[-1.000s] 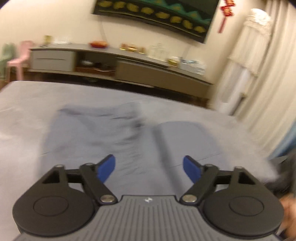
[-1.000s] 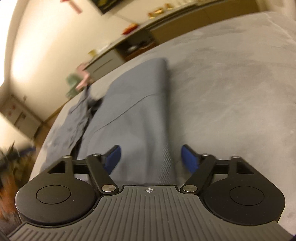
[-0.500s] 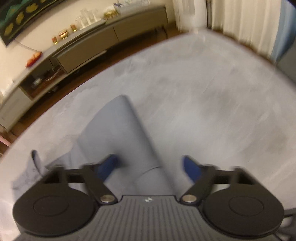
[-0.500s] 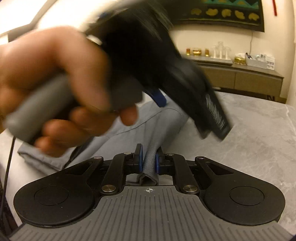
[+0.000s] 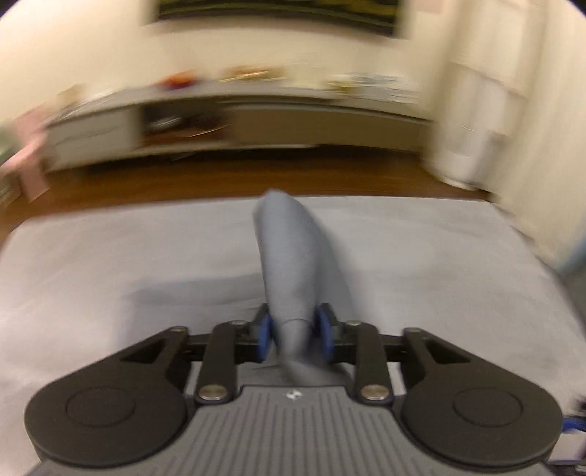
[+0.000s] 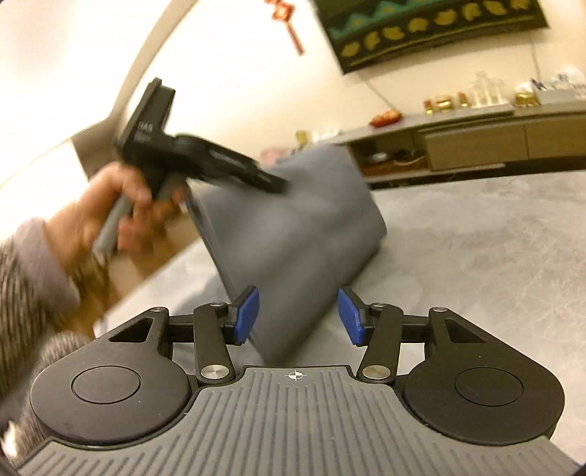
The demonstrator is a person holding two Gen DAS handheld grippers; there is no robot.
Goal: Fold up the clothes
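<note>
My left gripper (image 5: 295, 331) has a bunched fold of the grey garment (image 5: 293, 263) between its blue pads, and the jaws are closing on it; the pads (image 5: 264, 332) sit against the cloth on both sides, so I read this as a grip. From that camera the cloth rises out of the jaws as a narrow, rounded ridge that runs toward the far edge of the worktop (image 5: 110, 256), lifted clear of the pale grey surface along most of its length. The picture is badly smeared, so I cannot make out seams or which part of the garment I hold.

From the right wrist camera I see the same garment (image 6: 293, 227) as a broad folded panel, hanging tilted from the left gripper (image 6: 273, 183), which the person's left hand (image 6: 121, 205) grips by its handle above the left side of the worktop (image 6: 476, 256). A knitted grey sleeve (image 6: 33, 293) covers the forearm. The lower end of the panel drops down between the jaws of my right gripper (image 6: 298, 316). Those jaws are opening: both blue pads (image 6: 246, 315) stand apart from the cloth's edges with a visible gap on the right side, so nothing is pinched there, though the fabric lies between them.

Beyond the far edge of the worktop stands a long low sideboard (image 6: 476, 142) against the wall, with small ornaments on top and a dark patterned hanging (image 6: 432, 29) above it.
</note>
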